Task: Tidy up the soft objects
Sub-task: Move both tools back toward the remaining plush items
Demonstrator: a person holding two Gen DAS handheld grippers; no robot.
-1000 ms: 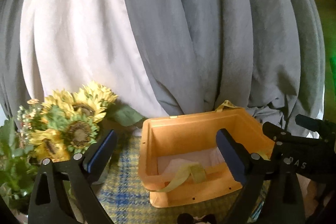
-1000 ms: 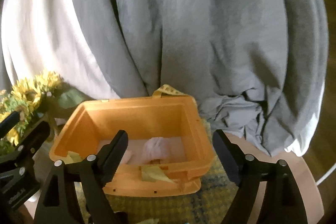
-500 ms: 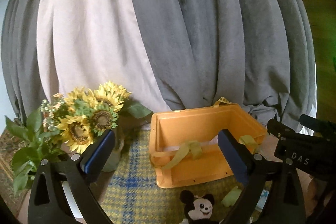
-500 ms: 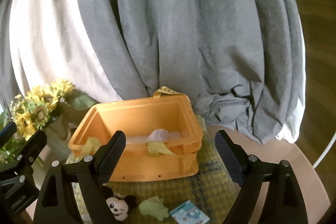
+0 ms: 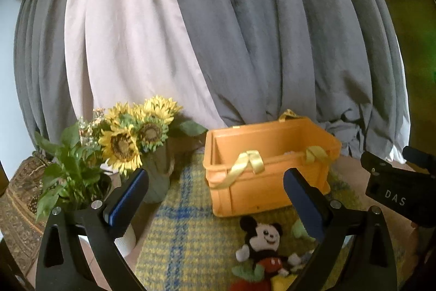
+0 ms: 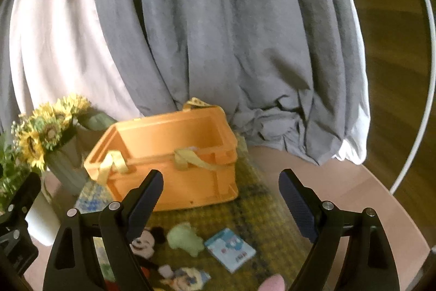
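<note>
Left tongs and right tongs, both spread and empty, above plush toys before the orange crate.

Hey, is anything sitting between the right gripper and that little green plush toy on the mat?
Nothing visible does. The right gripper is open and empty, and the green plush lies uncovered on the plaid mat between the Mickey toy and the blue-and-white packet, in front of the orange crate.
</note>
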